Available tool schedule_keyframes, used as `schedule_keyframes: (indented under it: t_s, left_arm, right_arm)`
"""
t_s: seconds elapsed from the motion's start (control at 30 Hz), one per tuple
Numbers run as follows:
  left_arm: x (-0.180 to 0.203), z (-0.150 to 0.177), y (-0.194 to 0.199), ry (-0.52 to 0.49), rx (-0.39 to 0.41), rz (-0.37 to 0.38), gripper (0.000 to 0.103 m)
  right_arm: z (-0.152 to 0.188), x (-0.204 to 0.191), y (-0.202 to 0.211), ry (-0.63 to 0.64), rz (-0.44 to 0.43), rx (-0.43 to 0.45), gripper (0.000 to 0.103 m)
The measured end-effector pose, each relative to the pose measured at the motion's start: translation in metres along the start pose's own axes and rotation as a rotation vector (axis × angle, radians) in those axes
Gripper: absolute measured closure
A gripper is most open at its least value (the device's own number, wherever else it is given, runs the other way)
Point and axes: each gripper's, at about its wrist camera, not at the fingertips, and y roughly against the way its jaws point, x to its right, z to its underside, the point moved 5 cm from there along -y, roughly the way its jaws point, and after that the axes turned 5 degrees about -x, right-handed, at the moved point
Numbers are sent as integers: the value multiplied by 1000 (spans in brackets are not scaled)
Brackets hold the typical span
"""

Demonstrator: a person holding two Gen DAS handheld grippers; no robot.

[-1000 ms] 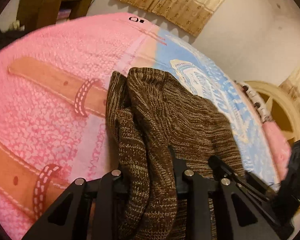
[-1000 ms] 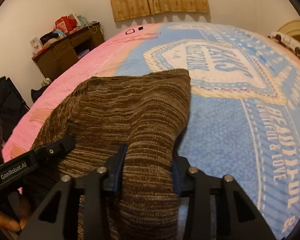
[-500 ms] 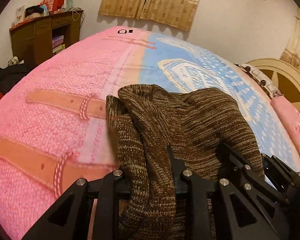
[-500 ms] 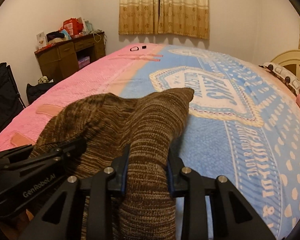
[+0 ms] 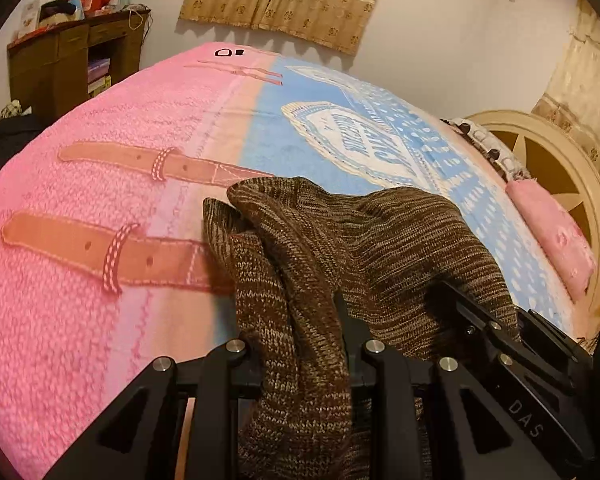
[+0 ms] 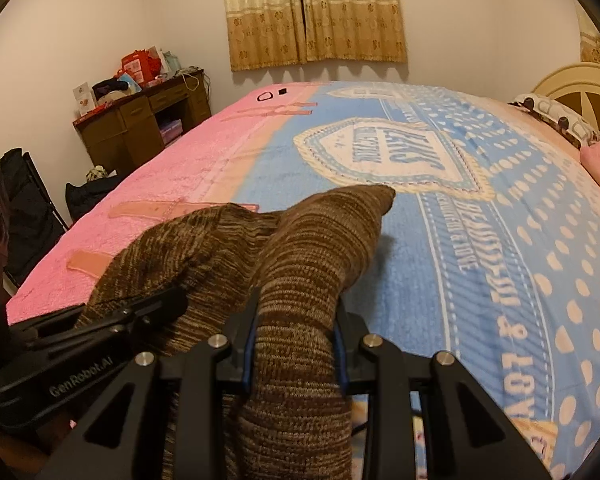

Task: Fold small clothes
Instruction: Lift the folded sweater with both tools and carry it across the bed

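A brown knit garment [image 5: 380, 240] hangs bunched between both grippers, its far end trailing on the pink and blue blanket [image 5: 100, 140]. My left gripper [image 5: 300, 344] is shut on a thick fold of the knit at its left side. In the right wrist view my right gripper [image 6: 294, 336] is shut on another fold of the garment [image 6: 300, 248], whose far corner points across the blue half of the blanket [image 6: 460, 280]. The two grippers sit close side by side: the right gripper [image 5: 460, 308] shows in the left view and the left gripper [image 6: 156, 304] in the right view.
A wooden desk [image 6: 140, 132] piled with clutter stands by the wall left of the bed. A cream headboard [image 5: 560, 168] and a pink pillow [image 5: 548, 224] are at the right. A dark chair with bags [image 6: 20, 208] sits near the bed's left side. Curtains [image 6: 316, 12] hang on the far wall.
Both grippers have pulled back and up from the bed with the knit still in them, so more blanket and room show. The left view has rolled to level.
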Motion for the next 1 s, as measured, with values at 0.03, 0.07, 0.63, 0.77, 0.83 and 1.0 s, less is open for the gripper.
schedule_keyframes:
  t_s: [0.03,0.07,0.63,0.77,0.83,1.0]
  left_arm:
    - [1,1,4,-2,6,3,79]
    - [3,0,8,-11,16,4,79]
    - [-13,5,38,0,67,30,79]
    - [-28,-2,50,14,89,17,79]
    - [-39,-12,56,28,103,8,79]
    - [-72,-53,83,30,179,-68,79]
  right_arm:
    - [0,-2,4,7,1,9,71]
    - [-1,-4,10,12,0,20,71]
    - [0,-37,28,93,-2,51,71]
    - [-6,-53,28,125,-21,59,71]
    - [-13,-66,27,151,-41,72,71]
    - [-48,-104,20,217,-102,123,71]
